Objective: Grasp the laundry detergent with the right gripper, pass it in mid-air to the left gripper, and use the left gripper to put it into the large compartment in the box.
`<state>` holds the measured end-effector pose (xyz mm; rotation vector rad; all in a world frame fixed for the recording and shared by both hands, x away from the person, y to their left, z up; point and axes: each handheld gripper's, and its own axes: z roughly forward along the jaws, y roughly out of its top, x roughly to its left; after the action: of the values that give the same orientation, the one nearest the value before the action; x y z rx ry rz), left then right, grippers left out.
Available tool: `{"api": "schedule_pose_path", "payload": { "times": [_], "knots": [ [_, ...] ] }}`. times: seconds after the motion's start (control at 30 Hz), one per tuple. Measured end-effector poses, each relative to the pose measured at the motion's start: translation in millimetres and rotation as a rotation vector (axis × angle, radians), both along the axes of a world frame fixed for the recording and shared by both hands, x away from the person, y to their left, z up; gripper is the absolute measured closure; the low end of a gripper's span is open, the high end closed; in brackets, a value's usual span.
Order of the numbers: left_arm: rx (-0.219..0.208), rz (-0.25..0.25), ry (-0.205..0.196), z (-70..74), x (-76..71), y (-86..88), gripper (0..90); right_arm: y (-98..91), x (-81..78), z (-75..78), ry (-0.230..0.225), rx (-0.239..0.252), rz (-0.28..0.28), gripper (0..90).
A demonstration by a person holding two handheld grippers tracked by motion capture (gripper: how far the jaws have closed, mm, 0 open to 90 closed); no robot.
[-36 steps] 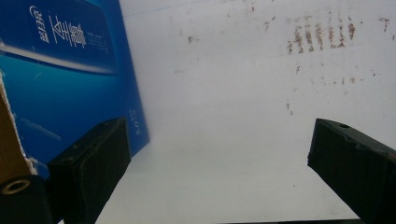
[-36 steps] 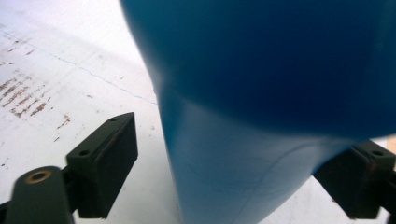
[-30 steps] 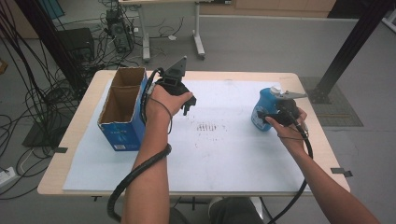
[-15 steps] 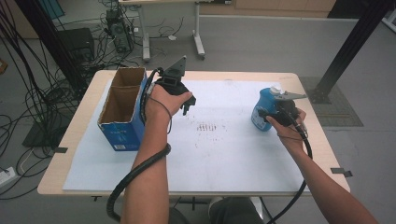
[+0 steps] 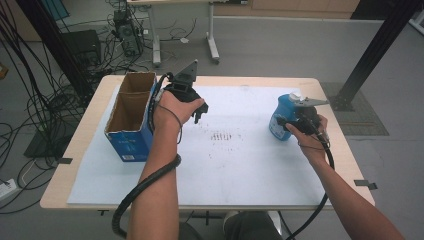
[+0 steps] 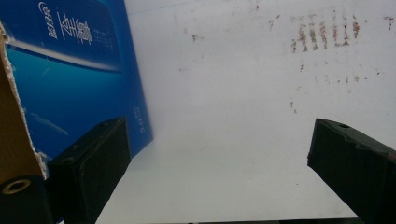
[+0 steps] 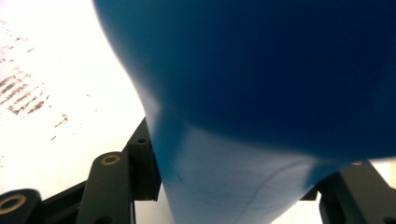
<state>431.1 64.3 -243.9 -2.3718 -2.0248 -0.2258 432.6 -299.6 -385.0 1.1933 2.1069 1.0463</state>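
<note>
A blue plastic bottle (image 5: 280, 107) with a white cap stands at the right of the white sheet (image 5: 240, 165). My right gripper (image 5: 286, 124) is shut on its lower body, and its jaws have just been closing with the bottle between them. In the right gripper view the bottle (image 7: 261, 70) looms close, pressed between the black fingers (image 7: 140, 163). My left gripper (image 5: 200, 112) hovers open beside the open blue cardboard box (image 5: 127, 145). In the left gripper view the jaws of that gripper (image 6: 219, 163) stand wide apart over bare sheet, with the box's wall (image 6: 70, 93) at the left.
Faint brown smudge marks (image 5: 220, 136) lie mid-sheet between the two hands. The sheet covers most of the wooden table (image 5: 62, 175). Cables, a second table's legs and a black post stand on the floor beyond the far edge.
Both hands have kept their places. The right gripper's jaws have drawn in onto the blue bottle.
</note>
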Motion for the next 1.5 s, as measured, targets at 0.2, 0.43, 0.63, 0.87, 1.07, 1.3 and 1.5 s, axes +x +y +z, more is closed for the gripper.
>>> {"api": "schedule_pose_path", "payload": {
  "times": [0.2,0.43,0.63,0.87,1.07,1.3,1.5],
  "knots": [
    [-0.003,0.000,-0.005,1.3,-1.1,0.0,6.4,0.3,-0.5,0.0,-0.001,-0.001,-0.001,42.2],
    [0.000,0.002,-0.008,4.9,-1.8,2.2,6.4,-0.8,-0.5,-0.9,-0.008,0.004,0.003,42.2],
    [0.000,0.003,-0.020,9.3,-2.9,3.5,6.4,-1.0,-0.4,-1.1,-0.010,0.004,0.005,42.2],
    [0.002,-0.002,-0.018,11.1,-4.7,4.9,6.4,-1.4,-1.1,-1.9,-0.015,0.012,0.004,42.8],
    [-0.001,0.000,-0.026,13.0,-5.3,5.8,6.4,-1.5,-1.5,-1.9,-0.014,0.015,-0.002,43.5],
    [-0.003,-0.009,-0.025,14.5,-4.7,6.1,6.4,-1.8,-1.2,-1.7,-0.011,0.016,0.000,44.0],
    [-0.006,-0.027,-0.020,12.5,-3.5,4.6,6.5,-2.2,-1.3,-2.1,-0.014,0.018,0.004,44.3]
  ]
}}
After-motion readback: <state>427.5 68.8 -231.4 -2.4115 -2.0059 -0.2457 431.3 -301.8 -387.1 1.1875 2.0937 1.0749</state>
